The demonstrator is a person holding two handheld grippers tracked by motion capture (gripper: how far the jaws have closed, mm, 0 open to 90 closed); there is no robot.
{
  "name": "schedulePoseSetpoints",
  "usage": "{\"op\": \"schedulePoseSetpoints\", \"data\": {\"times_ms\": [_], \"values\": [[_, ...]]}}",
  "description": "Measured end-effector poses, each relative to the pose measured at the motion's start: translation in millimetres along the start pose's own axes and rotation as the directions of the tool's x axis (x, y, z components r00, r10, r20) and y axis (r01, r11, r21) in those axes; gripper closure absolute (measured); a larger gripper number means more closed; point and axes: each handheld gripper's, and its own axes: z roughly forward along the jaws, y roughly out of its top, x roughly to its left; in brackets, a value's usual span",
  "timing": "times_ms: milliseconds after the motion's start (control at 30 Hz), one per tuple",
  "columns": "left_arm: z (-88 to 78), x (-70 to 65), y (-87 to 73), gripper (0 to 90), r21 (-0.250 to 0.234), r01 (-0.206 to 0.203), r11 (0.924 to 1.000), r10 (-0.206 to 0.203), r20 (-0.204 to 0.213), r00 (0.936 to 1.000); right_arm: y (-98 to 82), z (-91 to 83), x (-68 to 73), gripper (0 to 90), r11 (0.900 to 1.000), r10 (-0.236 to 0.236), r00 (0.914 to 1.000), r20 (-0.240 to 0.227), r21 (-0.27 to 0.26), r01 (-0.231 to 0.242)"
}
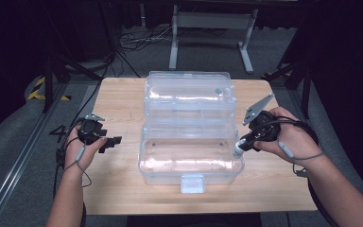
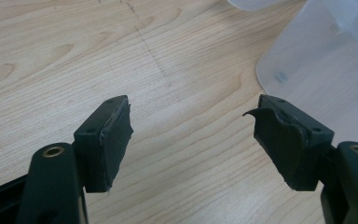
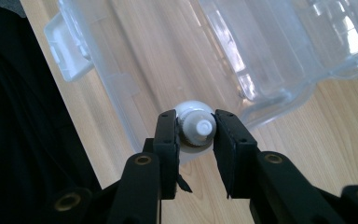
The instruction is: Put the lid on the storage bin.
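A clear plastic box lies open in the middle of the wooden table, its lid folded back behind it. My right gripper hovers at the box's right rim, shut on a small white bottle. In the right gripper view the bottle points its capped nozzle at the camera, with my right gripper pressing both pads against its sides, above the box wall. My left gripper hangs open left of the box. Nothing sits between its jaws; the box corner lies beyond.
A white latch sticks out from the box's front edge, near the table's front. Bare wood lies on both sides of the box. Beyond the table stand a white frame and cables on the grey floor.
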Motion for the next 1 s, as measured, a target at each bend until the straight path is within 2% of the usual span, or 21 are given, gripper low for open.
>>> {"op": "schedulePoseSetpoints", "data": {"times_ms": [267, 567, 1000], "values": [[0.4, 0.7, -0.3, 28.1, 0.0, 0.001, 1.0, -0.001, 0.004, 1.0, 8.4, 12.9, 0.6, 71.7, 1.0, -0.02, 0.9994, -0.029, 0.019, 0.02], [0.6, 2.0, -0.8, 28.0, 0.004, 0.002, 1.0, -0.002, 0.006, 1.0, 13.6, 33.2, 1.4, 71.7, 0.996, -0.038, 0.9979, -0.053, 0.08, 0.042], [1.8, 2.4, -1.3, 28.0, 0.003, 0.004, 1.0, -0.004, 0.007, 1.0, 11.1, 63.1, 3.1, 71.7, 0.987, -0.065, 0.9949, -0.077, 0.14, 0.075]]}}
